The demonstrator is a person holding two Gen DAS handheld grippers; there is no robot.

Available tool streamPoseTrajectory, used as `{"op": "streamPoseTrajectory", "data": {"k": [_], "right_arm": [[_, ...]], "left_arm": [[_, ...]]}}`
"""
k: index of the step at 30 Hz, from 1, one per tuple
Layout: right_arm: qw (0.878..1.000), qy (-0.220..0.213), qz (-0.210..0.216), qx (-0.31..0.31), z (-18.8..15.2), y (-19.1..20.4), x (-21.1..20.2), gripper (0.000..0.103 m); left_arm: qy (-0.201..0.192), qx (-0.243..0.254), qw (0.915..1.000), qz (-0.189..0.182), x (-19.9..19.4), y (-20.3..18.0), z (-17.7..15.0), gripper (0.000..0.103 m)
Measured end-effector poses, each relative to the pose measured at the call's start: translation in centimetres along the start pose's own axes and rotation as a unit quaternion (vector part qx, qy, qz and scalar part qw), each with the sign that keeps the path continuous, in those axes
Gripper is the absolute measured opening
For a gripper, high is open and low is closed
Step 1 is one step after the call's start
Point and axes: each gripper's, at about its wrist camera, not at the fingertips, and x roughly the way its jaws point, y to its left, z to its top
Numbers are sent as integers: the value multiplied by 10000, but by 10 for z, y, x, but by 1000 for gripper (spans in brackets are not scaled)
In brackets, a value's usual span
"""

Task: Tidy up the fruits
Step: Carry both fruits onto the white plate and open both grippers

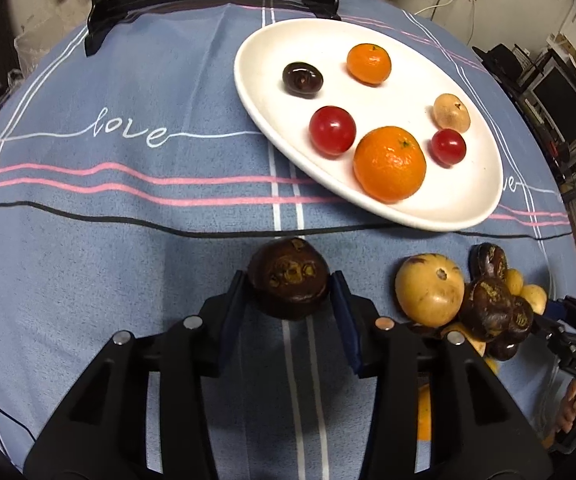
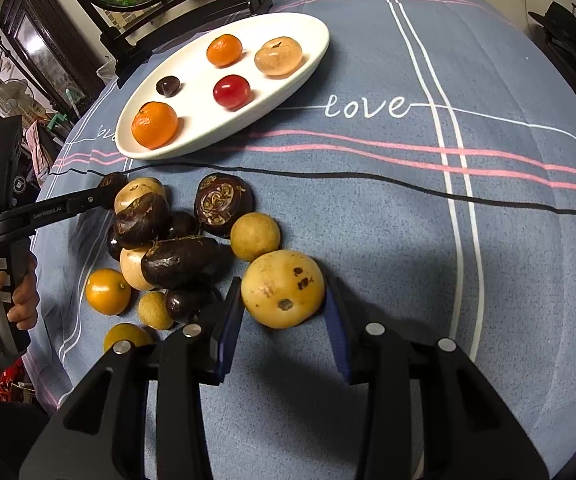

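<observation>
A white oval plate lies on the tabletop and carries six fruits, all apart from one another: a large mandarin near the front rim, a smaller mandarin farther back, two glossy red round fruits, a pale tan fruit and a small dark brown one. In front of the plate, a dark brown fruit with a scarred top sits between blue pads. To its right lies a loose pile of dark brown, yellow and orange fruits touching one another. A big yellow, spotted fruit sits just beside that pile.
</observation>
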Motion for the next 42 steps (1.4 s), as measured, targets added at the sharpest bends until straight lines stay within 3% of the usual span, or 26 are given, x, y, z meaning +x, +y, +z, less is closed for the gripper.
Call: {"op": "streamPoseTrajectory", "data": {"k": [12,16,22,29,39,42], "right_arm": [[9997,-131,61,174,-13,-6,-13,39],[9985,-458,142,259,-12,-11,-33,39],[9961,-840,189,178,16,-10,-57,40],[9941,-1050,226,-109,77,4,-48,40],[9935,-1004,314,-430,186,20,16,40],[9940,-944,408,-371,202,16,36,40]], "left_arm": [[-11,172,9996,-241,-38,-10,-52,43],[-108,225,9995,-216,-48,-12,-51,43],[-454,332,9982,-228,-61,-21,-5,43],[-673,540,9957,-351,-46,-45,65,43],[-387,527,9969,-427,11,-55,118,43],[-281,506,9969,-531,28,-55,123,43]]}}
